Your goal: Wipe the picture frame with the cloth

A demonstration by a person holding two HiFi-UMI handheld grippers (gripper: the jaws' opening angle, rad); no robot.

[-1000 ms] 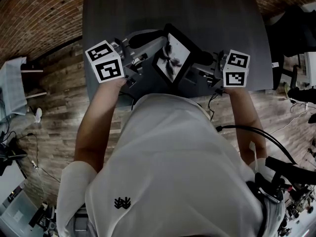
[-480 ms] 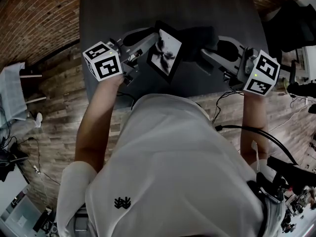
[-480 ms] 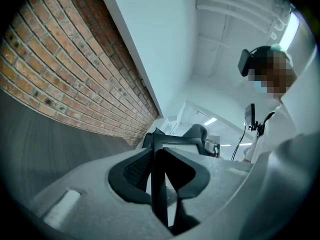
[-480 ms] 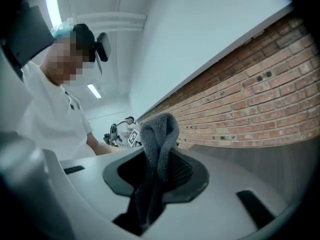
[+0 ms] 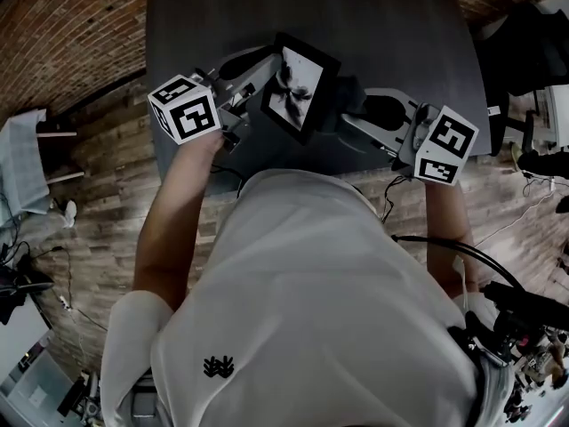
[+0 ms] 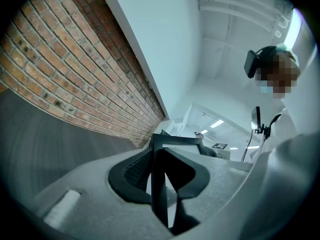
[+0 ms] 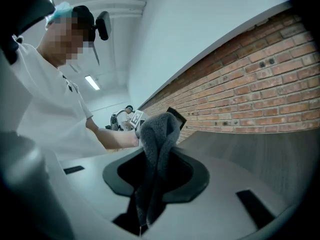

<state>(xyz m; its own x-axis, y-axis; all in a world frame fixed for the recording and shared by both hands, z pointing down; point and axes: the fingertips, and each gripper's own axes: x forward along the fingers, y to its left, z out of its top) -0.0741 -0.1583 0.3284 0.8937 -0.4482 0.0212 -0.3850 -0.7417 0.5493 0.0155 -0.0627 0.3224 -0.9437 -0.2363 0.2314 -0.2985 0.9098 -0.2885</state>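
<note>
Left hand-held gripper [image 6: 162, 156] is clamped on one edge of the picture frame [image 5: 296, 87], holding it tilted above the desk [image 5: 391, 25]. The frame has barely shifted in the last half second. Right hand-held gripper [image 7: 156, 171] pinches the grey cloth [image 7: 157, 139]. It has swung back in from the right, and the cloth is now just beside the frame's right edge. Contact unclear.

The head view is dim and gray, and the dark table [image 5: 391, 25] has hardly any shine. Both gripper views are brighter, lit by long ceiling lights [image 6: 217, 124] far back. Their edges bend round and fade to black. Up close, the picture frame [image 6: 159, 184] looks dark and soft, maybe a bit blurry.
</note>
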